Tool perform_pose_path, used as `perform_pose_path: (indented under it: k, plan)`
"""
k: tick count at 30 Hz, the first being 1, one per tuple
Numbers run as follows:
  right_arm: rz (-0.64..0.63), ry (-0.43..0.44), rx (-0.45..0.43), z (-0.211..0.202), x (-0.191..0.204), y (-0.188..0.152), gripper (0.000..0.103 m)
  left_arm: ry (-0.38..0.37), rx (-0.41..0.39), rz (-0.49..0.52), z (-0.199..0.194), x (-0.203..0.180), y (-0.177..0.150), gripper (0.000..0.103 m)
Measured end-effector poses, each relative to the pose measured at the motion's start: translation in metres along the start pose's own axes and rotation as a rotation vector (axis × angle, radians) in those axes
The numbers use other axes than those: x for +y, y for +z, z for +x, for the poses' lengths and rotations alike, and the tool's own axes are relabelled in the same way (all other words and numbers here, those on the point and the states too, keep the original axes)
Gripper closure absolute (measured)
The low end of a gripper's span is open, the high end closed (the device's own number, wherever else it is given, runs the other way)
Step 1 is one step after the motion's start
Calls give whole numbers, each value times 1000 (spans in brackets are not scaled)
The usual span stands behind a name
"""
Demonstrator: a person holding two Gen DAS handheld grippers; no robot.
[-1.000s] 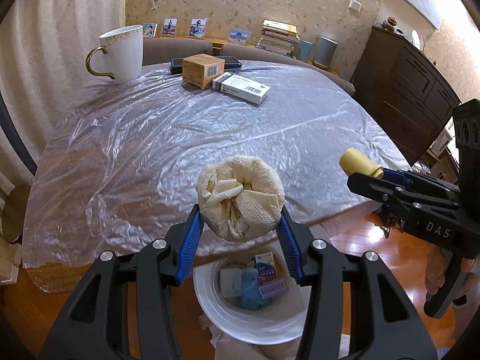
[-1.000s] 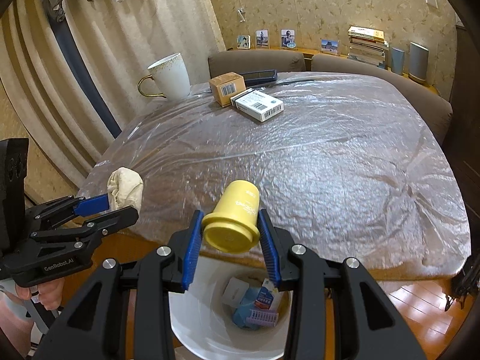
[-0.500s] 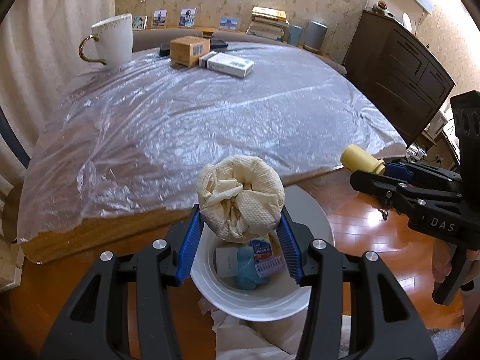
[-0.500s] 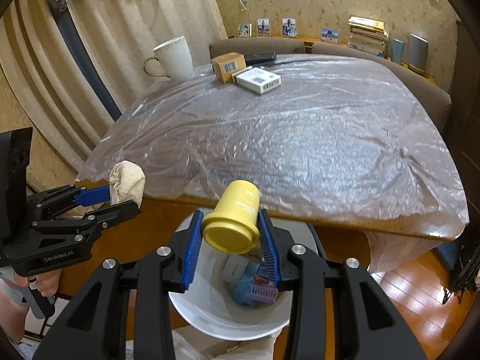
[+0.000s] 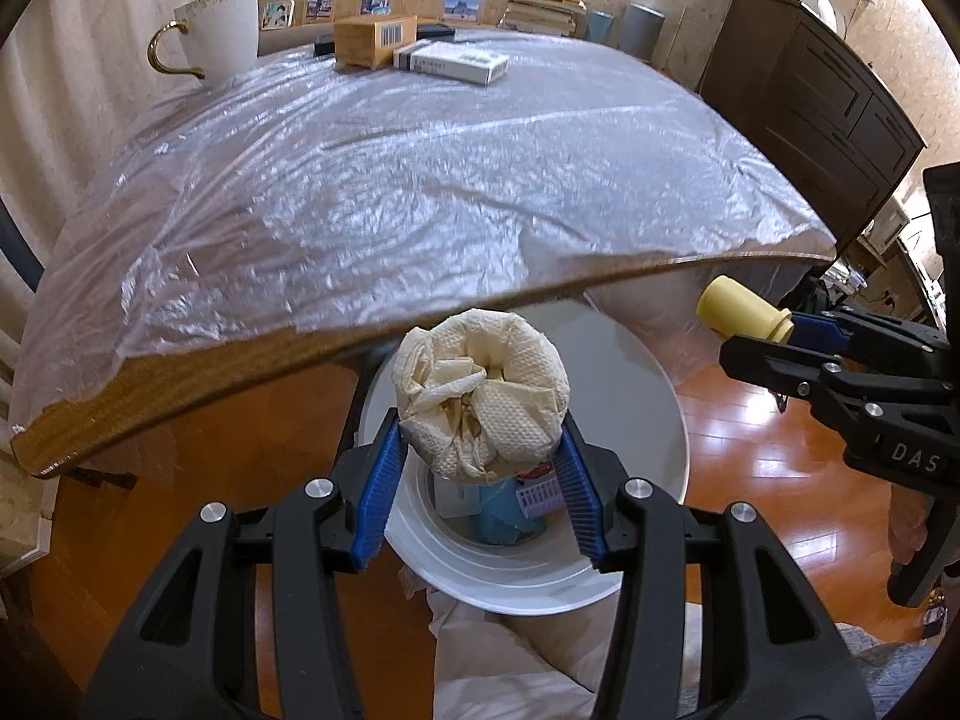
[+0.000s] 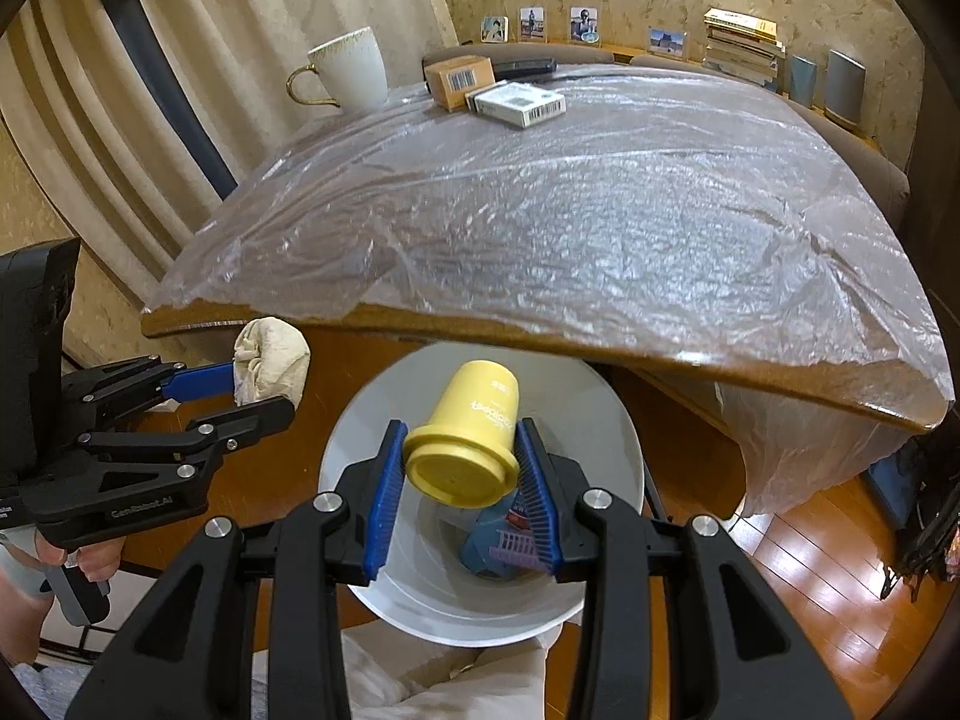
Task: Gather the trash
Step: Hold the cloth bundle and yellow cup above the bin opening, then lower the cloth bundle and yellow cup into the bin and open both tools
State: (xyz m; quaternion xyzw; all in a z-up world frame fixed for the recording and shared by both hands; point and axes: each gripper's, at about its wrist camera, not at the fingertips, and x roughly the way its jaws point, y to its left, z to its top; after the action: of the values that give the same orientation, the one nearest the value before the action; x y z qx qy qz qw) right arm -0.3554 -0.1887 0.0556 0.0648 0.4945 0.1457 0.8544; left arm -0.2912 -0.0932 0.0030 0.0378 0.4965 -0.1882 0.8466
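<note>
A crumpled cream paper towel wad (image 5: 480, 396) sits pinched between the blue pads of my left gripper (image 5: 480, 444), directly above the white trash bin (image 5: 666, 414) on the floor. My right gripper (image 6: 461, 468) is shut on a small yellow cup (image 6: 465, 441), tilted with its rim toward the camera, also over the white trash bin (image 6: 606, 414). Blue and purple packaging (image 6: 504, 543) lies at the bin's bottom. In the left wrist view the right gripper (image 5: 780, 324) with the yellow cup (image 5: 741, 315) appears at the right; in the right wrist view the left gripper (image 6: 240, 390) with the wad (image 6: 270, 360) appears at the left.
The table (image 5: 180, 384) under clear plastic film overhangs the bin's far side. At its far end stand a white mug (image 5: 222, 30), a brown box (image 5: 375, 42), a white box (image 5: 453, 63) and a dark phone (image 6: 522, 66). A dark cabinet (image 5: 810, 102) stands at right; wooden floor surrounds the bin.
Both grippers have sunk and drawn back from the table edge, so the wad and the cup now hang over the bin's opening instead of over the table. Grips are unchanged.
</note>
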Motion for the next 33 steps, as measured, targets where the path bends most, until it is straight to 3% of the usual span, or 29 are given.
perform_pose_path:
  k: [33]
  plan:
    - [-35, -32, 172, 70, -18, -30, 66, 71, 152, 31, 79, -5, -22, 53]
